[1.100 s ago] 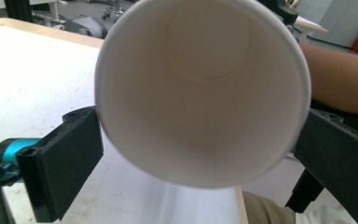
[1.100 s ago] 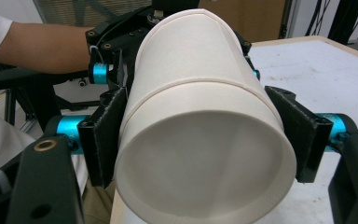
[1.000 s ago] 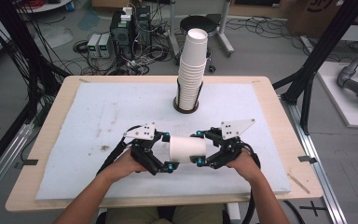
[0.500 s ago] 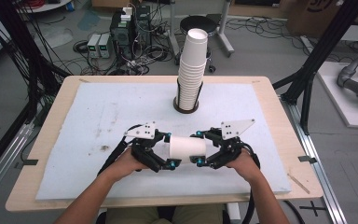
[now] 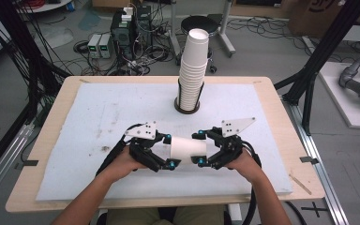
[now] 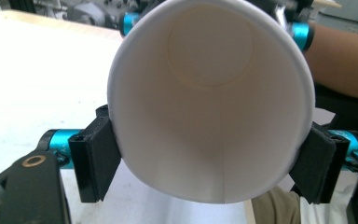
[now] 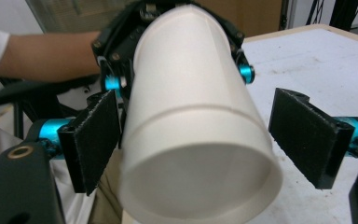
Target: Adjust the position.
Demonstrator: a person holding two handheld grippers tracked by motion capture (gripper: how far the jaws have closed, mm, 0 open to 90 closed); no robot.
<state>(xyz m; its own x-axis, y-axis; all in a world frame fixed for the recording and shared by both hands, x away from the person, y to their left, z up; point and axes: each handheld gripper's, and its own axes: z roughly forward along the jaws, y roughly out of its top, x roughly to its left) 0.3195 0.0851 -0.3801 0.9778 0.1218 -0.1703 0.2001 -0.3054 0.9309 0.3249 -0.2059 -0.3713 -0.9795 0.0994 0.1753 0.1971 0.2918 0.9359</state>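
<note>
A white paper cup [image 5: 187, 149] lies on its side in the air just above the white mat, between my two grippers. My left gripper [image 5: 169, 151] has just been closing and is now shut on the cup's open end; in the left gripper view both pads [image 6: 95, 158] press the rim of the cup [image 6: 209, 107], whose inside faces the camera. My right gripper [image 5: 201, 149] has just been opening. In the right gripper view its pads [image 7: 307, 137] stand off the cup's base [image 7: 191, 140], with a clear gap on the right side.
A tall stack of white cups [image 5: 193, 70] rises from a black ring holder [image 5: 187, 107] at the back middle of the white mat [image 5: 98, 117]. The wooden table edge [image 5: 272, 93] frames the mat. Cables and equipment lie on the floor beyond.
The left jaws have closed onto the cup's open end. The right jaws have spread away from the cup's base. Both hands stayed in place.
</note>
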